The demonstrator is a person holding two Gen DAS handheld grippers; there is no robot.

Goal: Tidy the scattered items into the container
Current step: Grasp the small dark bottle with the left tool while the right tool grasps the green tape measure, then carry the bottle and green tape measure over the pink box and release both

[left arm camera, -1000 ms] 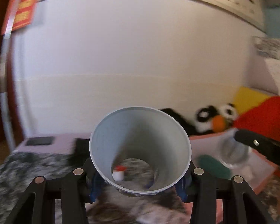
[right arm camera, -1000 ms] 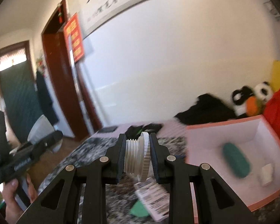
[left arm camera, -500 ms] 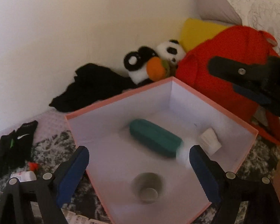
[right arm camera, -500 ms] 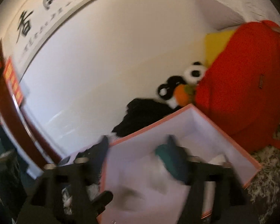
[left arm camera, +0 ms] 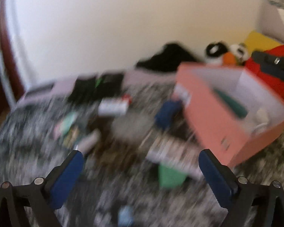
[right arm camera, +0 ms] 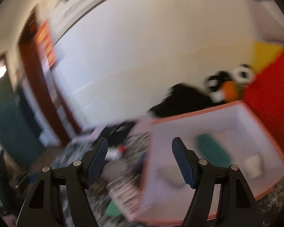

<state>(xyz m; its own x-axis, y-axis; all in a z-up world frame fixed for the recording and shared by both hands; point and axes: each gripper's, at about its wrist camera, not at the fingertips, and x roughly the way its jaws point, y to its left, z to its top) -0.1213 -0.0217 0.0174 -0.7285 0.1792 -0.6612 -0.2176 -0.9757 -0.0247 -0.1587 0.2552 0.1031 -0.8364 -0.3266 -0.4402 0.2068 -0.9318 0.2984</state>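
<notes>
Fingers [left arm camera: 66,181] of both grippers gape empty. Scattered items lie blurred ahead of the left gripper [left arm camera: 141,160], nearer it; the pink cardboard box [left arm camera: 215,124], already holding things, sits far right.

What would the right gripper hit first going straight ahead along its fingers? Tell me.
Probably the pink box: the right gripper is open and empty, its fingers straddling the box's near left wall. The frame is motion-blurred and depth is unclear, so it may instead pass over the rim into the interior.
</notes>
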